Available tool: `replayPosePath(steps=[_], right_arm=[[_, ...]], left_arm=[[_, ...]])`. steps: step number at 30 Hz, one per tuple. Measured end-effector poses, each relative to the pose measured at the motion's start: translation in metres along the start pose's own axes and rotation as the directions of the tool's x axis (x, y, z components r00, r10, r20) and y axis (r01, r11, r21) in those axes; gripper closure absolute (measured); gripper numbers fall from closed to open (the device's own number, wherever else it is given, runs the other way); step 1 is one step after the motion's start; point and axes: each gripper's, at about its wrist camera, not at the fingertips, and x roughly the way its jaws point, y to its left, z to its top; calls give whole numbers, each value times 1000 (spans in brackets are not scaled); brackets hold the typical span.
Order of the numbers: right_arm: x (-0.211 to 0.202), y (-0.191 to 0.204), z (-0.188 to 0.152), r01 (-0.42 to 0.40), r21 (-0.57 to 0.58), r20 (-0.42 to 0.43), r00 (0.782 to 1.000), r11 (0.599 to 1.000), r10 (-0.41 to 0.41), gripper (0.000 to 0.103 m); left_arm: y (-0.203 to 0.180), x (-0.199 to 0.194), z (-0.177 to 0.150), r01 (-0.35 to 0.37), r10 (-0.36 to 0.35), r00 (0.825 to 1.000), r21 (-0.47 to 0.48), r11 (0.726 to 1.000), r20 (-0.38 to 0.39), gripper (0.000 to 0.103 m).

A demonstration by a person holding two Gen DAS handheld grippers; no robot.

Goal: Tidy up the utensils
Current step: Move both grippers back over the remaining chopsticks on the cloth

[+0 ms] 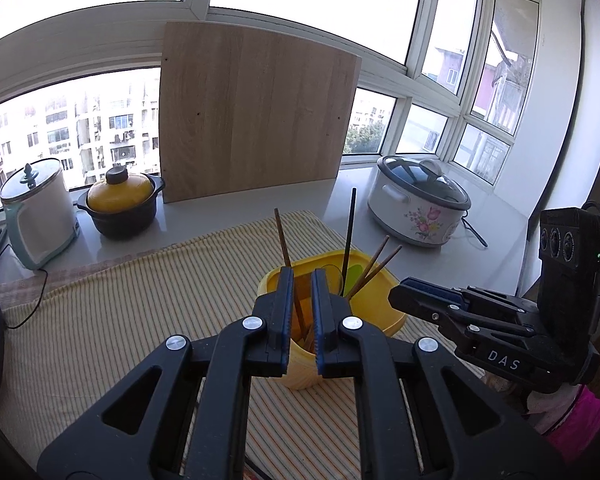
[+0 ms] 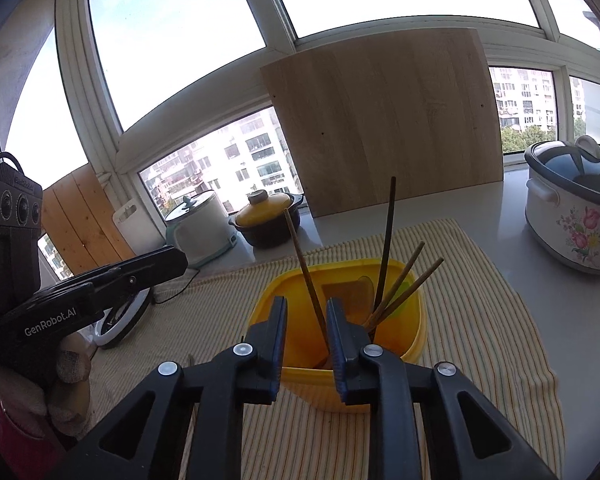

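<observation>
Yellow bin (image 2: 414,344) standing on striped cloth (image 2: 480,320), just ahead of both claws. Inside the bin: brown chopstick (image 2: 306,276) leaning left, black chopstick (image 2: 388,236) near upright, two more brown chopsticks (image 2: 410,280) slanting right. Right claw (image 2: 306,344) narrowly parted over the bin's near rim, gripping nothing; the brown chopstick seen through the gap, beyond the pads. Left claw (image 1: 301,312) left of the bin, jaws nearly closed, empty. Wooden board (image 1: 256,116) well behind the bin, leaning against the window.
</observation>
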Motion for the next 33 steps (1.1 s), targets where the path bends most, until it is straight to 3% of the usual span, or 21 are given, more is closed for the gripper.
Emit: replayPosePath(steps=[3, 5, 6, 12, 17, 26, 33], right_arm=[[-2, 15, -6, -33, -44, -17, 999, 998, 32, 77], [-3, 25, -10, -42, -75, -24, 999, 996, 40, 74], [-2, 29, -13, -50, -89, -33, 998, 995, 47, 73], [13, 56, -31, -98, -162, -114, 990, 982, 80, 73], [34, 79, -50, -131, -226, -195, 977, 965, 87, 73], [85, 96, -82, -170, -257, -356, 932, 951, 70, 73], [118, 94, -100, -160, -252, -448, 894, 954, 32, 73]], left_arm=[[14, -12, -7, -24, 24, 1000, -17, 1000, -2, 94], [25, -21, -14, -48, 48, 999, -33, 998, -1, 74], [31, -24, -17, -63, 63, 998, -41, 997, 1, 71], [75, -38, -43, -146, 141, 989, -114, 983, -52, 71], [110, -37, -75, -199, 176, 975, -179, 963, -139, 71], [151, -9, -131, -237, 148, 941, -281, 930, -303, 71], [164, 12, -156, -253, 119, 919, -329, 910, -376, 71]])
